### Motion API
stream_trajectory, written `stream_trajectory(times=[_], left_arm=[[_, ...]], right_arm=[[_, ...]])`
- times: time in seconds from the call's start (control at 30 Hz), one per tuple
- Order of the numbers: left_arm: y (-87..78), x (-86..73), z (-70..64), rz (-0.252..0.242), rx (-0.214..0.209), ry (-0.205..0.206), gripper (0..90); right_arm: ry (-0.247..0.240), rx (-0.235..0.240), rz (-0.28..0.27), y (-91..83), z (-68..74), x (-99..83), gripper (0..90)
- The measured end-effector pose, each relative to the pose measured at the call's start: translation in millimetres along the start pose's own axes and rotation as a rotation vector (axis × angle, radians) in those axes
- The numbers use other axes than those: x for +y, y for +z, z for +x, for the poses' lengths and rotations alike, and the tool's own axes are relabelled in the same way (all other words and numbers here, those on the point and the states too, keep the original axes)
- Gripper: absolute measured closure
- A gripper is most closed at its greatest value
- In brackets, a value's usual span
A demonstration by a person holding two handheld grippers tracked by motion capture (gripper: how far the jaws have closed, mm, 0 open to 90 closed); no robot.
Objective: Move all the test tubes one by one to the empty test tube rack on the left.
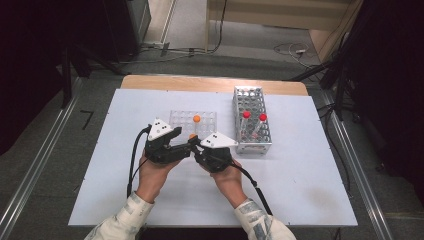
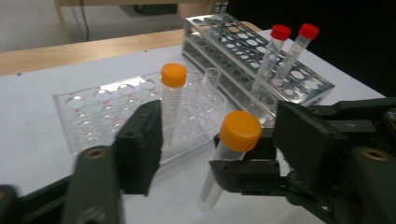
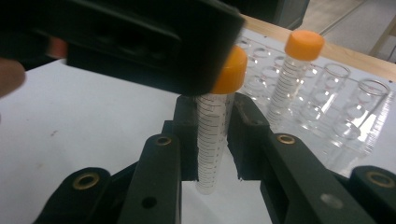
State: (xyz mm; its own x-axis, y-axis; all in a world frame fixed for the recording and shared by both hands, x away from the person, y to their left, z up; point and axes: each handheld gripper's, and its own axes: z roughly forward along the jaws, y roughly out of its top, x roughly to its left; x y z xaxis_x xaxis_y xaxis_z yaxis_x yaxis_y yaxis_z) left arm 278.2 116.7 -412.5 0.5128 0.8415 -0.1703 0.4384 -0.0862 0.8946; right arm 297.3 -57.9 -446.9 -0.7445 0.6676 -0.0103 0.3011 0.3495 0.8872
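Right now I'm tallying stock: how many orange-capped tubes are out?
2. One tube is clamped in the right claw, just in front of the clear rack. The other stands upright in that rack. None seem hidden.

The held tube [image 3: 215,126] is standing upright between the right claw [image 1: 194,148] jaws, above the bench [image 1: 300,190]. The left claw [image 1: 186,142] is sitting just left of it, jaws either side of the tube's cap. Beyond both claws the clear rack [image 1: 180,119] is lying, one capped tube [image 1: 196,119] standing in it. Right of the claws, the metal rack [image 1: 252,97] is holding two capped tubes [image 1: 253,120].
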Motion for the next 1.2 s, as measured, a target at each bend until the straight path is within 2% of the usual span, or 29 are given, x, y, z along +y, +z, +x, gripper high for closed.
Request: stream_trajectory(times=[0.2,0.27,0.3,0.47,0.63,0.7,0.73,0.93,1.2], left_arm=[[2.4,-2.5,-1.4,0.015,-0.037,0.034,60.0],[3.8,-3.9,-1.6,0.019,-0.038,0.039,67.6],[3.9,-4.2,-1.3,0.021,-0.037,0.045,68.7],[4.5,-3.9,-2.1,0.026,-0.041,0.053,69.9],[5.9,-4.1,-3.8,0.028,-0.038,0.05,70.0],[6.2,-4.1,-3.6,0.028,-0.033,0.049,70.0],[6.5,-3.9,-3.1,0.027,-0.03,0.049,70.0],[8.3,3.1,1.1,0.016,-0.024,0.027,70.0],[10.8,19.3,9.5,0.009,0.016,0.019,70.0]], right_arm=[[-0.005,0.011,-0.007,0.9,3.5,3.0,71.5],[-0.003,0.01,-0.003,0.5,4.2,2.5,71.5],[-0.003,0.011,-0.002,0.2,4.6,2.5,71.5],[-0.007,0.015,0.005,-0.7,4.1,1.9,68.7],[0.006,0.057,0.024,-4.9,0.0,1.0,44.6],[0.01,0.077,0.062,-7.7,-3.3,-1.3,35.3],[0.004,0.074,0.079,-10.4,-4.9,-3.6,34.7],[-0.001,0.039,0.099,-36.0,-21.8,-21.6,29.6],[0.027,-0.01,0.091,-66.0,-41.9,-35.0,29.5]])
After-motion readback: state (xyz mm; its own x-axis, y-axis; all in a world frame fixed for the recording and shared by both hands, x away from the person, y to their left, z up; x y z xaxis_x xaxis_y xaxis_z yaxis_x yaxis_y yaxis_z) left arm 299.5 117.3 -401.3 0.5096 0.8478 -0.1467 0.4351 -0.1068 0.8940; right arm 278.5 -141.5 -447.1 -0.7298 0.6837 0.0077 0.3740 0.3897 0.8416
